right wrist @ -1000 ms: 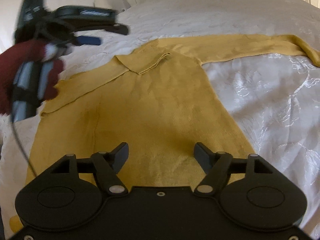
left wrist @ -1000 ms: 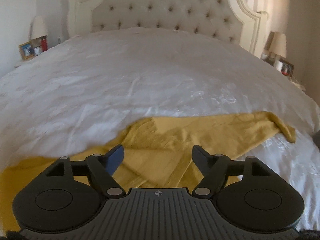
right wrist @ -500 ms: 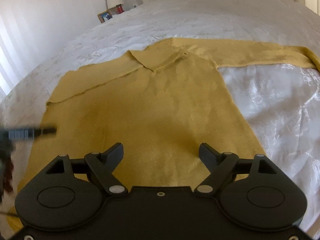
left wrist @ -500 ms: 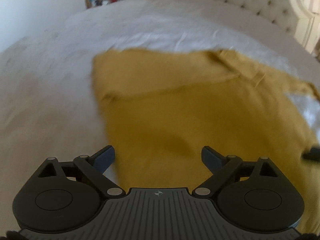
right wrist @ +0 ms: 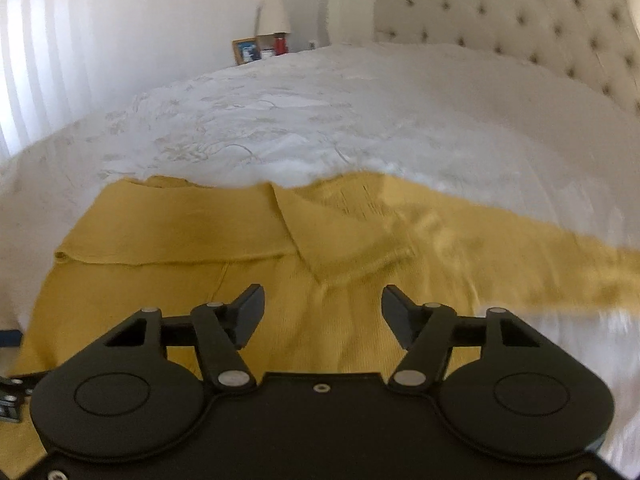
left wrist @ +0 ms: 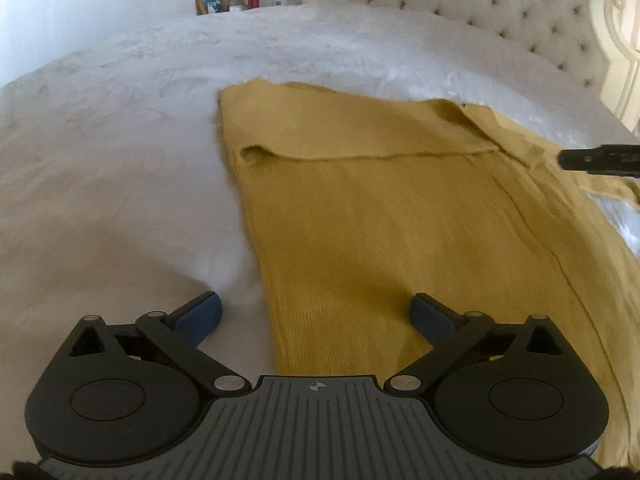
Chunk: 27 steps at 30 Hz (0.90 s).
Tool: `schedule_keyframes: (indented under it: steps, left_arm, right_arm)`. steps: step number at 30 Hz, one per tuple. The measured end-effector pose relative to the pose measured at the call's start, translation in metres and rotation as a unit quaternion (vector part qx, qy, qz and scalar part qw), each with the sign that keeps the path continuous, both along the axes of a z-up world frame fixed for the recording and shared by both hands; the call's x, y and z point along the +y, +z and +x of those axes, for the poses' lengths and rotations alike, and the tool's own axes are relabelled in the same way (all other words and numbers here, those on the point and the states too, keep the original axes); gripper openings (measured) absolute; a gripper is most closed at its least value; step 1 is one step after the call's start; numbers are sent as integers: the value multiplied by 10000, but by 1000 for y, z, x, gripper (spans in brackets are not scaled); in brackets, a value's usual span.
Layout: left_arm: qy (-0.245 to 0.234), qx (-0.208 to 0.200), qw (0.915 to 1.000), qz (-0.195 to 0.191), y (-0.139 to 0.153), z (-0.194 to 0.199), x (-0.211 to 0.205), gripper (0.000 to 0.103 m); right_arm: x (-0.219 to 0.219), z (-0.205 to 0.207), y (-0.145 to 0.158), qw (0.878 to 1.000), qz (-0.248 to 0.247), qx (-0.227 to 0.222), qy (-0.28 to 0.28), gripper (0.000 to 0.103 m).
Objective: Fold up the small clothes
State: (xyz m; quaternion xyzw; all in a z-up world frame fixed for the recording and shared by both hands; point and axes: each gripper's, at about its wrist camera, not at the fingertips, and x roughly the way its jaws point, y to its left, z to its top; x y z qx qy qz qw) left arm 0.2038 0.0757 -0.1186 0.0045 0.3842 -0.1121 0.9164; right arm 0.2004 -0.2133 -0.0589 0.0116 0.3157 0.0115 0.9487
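1 mustard knit sweater (left wrist: pixel 400 220) lies flat, apparently 1 sleeve folded across; both claws (left wrist: pixel 316 312) (right wrist: pixel 322 312) gape empty above it.

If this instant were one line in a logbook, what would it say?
sweater: flat on bed, one sleeve folded in | left gripper: open, over side edge | right gripper: open, narrowing, near collar, empty

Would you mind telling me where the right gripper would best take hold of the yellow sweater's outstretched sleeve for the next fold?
Probably near the cuff end of the outstretched sleeve, coming from above. It lies flat and single-layered on the white bedspread, clear of the sweater body, so a pinch there could carry it across. The right gripper is open above the collar.
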Motion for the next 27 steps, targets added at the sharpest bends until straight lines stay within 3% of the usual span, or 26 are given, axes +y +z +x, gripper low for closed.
schedule_keyframes:
  steps: [3,8,10,12,18,23,25,27]
  left_arm:
    - [162,-104,9998,-88,-5,3,1,102]
    - [173,-332,9992,107,-7,-4,-6,102]
    - [176,-189,9996,93,-2,2,-7,102]
    - [182,-81,9998,-41,1,6,-4,102]
    - [157,40,9993,-332,1,8,7,102]
    - [119,23,9994,-315,0,7,7,102]
    - [145,26,9994,-323,1,8,7,102]
    - [167,13,9992,-358,1,7,7,102]
  right_arm:
    - [9,20,-10,9997,-210,19,130,59]
    - [15,46,-31,9977,-629,246,70,50]
    - [12,53,-36,9972,-660,337,78,26]
    - [5,60,-33,9973,-629,371,30,17]
    - [-35,98,-6,9959,-575,20,-698,19]
    - [-54,92,0,9960,-27,-16,-891,30]
    - [-55,82,-5,9957,317,67,-871,55]
    - [-53,77,-12,9948,587,193,-809,58]
